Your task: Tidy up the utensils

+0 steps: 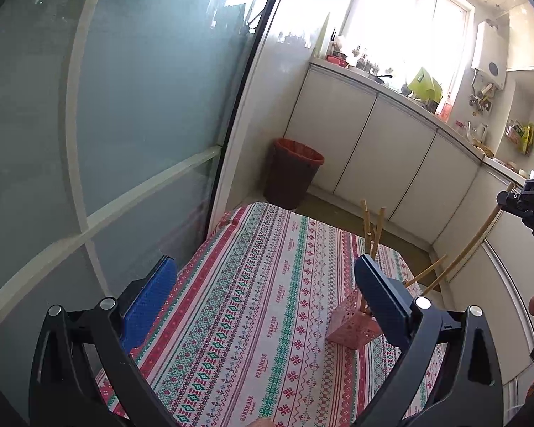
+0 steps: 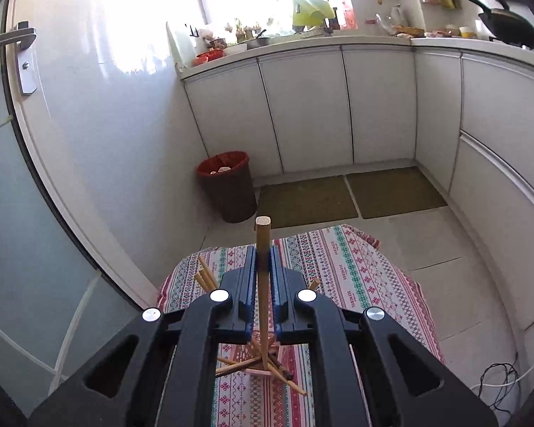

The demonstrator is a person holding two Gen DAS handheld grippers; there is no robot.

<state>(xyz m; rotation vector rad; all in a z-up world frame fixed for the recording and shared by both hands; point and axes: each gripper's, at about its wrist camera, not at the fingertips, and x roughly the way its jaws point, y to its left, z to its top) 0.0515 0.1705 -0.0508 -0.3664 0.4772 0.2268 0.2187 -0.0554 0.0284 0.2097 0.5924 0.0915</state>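
A pink perforated holder (image 1: 352, 322) stands on the patterned tablecloth (image 1: 249, 302) with several wooden chopsticks (image 1: 372, 231) sticking out of it. My left gripper (image 1: 266, 259) hangs wide open above the cloth with nothing between its blue pads; the holder sits just behind its right finger. My right gripper (image 2: 263, 252) is shut on one upright chopstick (image 2: 262, 238), directly above the holder (image 2: 260, 372), and the stick's lower end reaches down among the other chopsticks (image 2: 231, 363). In the left wrist view the right gripper (image 1: 527, 203) shows at the right edge, with its chopstick (image 1: 473, 245) slanting down toward the holder.
The small table (image 2: 338, 267) stands against a frosted glass door (image 1: 89, 106). A brown bin with a red liner (image 2: 228, 185) sits on the floor beyond it, near white cabinets (image 2: 302, 106) and two floor mats (image 2: 352, 195). A cable (image 2: 498, 384) lies at right.
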